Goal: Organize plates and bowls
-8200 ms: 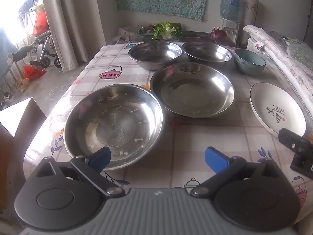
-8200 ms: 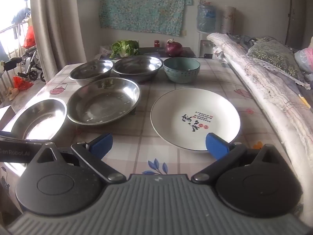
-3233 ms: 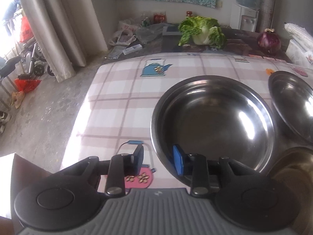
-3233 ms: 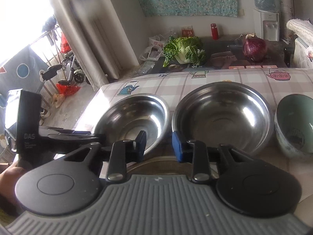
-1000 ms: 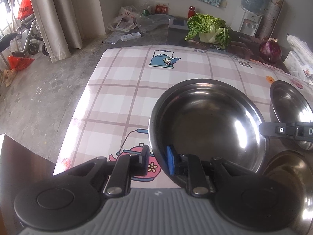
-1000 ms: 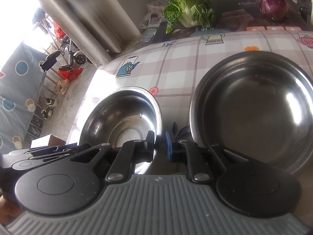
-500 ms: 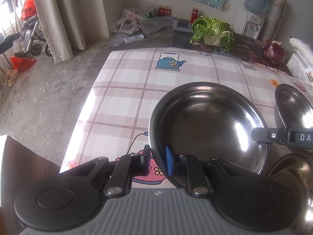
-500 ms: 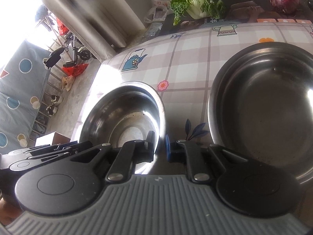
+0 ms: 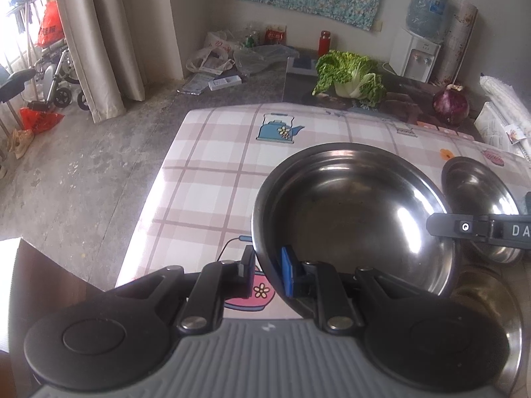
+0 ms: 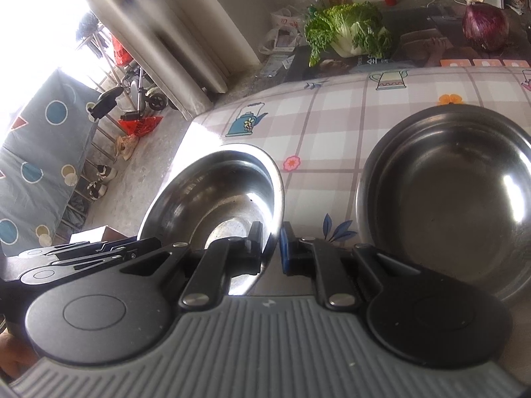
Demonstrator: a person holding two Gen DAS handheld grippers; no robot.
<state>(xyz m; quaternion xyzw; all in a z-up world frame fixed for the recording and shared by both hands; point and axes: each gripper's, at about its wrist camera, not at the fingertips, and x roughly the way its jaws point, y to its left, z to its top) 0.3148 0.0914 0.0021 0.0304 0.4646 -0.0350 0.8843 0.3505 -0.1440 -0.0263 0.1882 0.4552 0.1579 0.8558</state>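
Note:
My left gripper [image 9: 267, 270] is shut on the near-left rim of a deep steel bowl [image 9: 351, 212], which is lifted and tilted above the checked tablecloth. My right gripper [image 10: 270, 243] is shut on the right rim of the same bowl [image 10: 215, 195]; its finger [image 9: 478, 229] shows across the bowl's right edge in the left wrist view. A second steel bowl [image 10: 444, 192] rests on the table to the right and also shows in the left wrist view [image 9: 478, 185]. A wider steel basin [image 9: 488, 298] lies below at the right.
The table's left edge [image 9: 149, 205] drops to a concrete floor. A cabbage [image 9: 348, 76], a purple onion [image 9: 451, 106] and a water dispenser [image 9: 418, 53] stand beyond the far end. A curtain [image 9: 99, 33] and a wheelchair [image 9: 49, 79] stand at the left.
Both grippers have raised the held bowl further off the table and tilted it. The second bowl has not moved.

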